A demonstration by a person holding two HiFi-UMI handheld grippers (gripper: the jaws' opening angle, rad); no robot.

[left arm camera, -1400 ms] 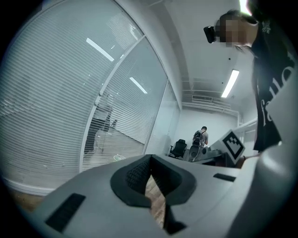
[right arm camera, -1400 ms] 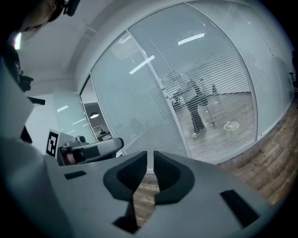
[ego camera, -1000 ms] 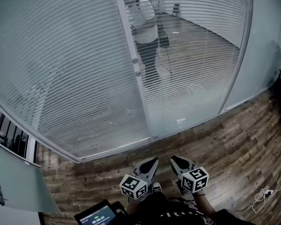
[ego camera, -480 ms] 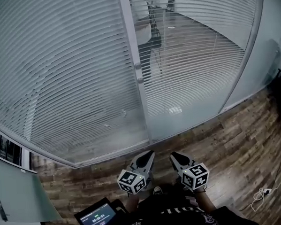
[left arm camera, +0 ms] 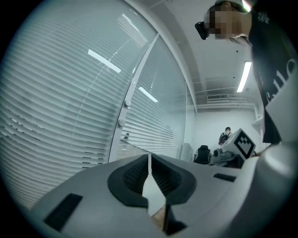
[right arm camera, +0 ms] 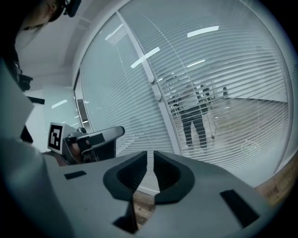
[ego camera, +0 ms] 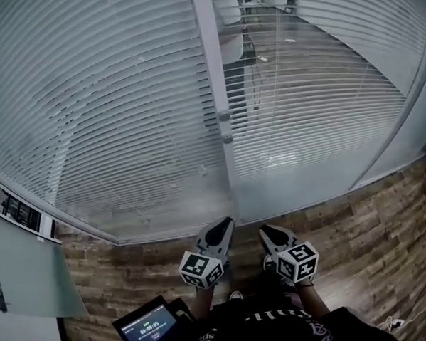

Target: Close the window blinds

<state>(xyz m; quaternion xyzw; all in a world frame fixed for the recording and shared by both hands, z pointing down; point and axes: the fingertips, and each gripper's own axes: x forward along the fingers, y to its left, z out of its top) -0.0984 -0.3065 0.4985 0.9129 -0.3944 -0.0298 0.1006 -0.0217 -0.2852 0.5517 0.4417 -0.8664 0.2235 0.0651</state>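
White slatted blinds sit behind a glass wall. The left panel's blinds [ego camera: 103, 115] are turned shut; the right panel's blinds [ego camera: 316, 96] have their slats partly open, so the room behind shows through. A white post [ego camera: 213, 66] between the panels carries two small knobs [ego camera: 224, 117], also in the left gripper view [left arm camera: 126, 103] and the right gripper view [right arm camera: 152, 80]. My left gripper [ego camera: 223, 226] [left arm camera: 149, 155] and right gripper [ego camera: 267, 231] [right arm camera: 150, 153] are held side by side, low, just short of the post's foot. Both are shut and hold nothing.
A person [ego camera: 231, 47] stands behind the right panel. Wood flooring [ego camera: 358, 223] runs along the glass. A small screen [ego camera: 148, 326] hangs at my front left, with a pale panel [ego camera: 26, 283] farther left. Another person [left arm camera: 226, 135] and a chair [left arm camera: 203, 153] are far off.
The glass wall has come closer and fills more of the head view. Both grippers have moved forward toward the foot of the post, still shut and side by side.
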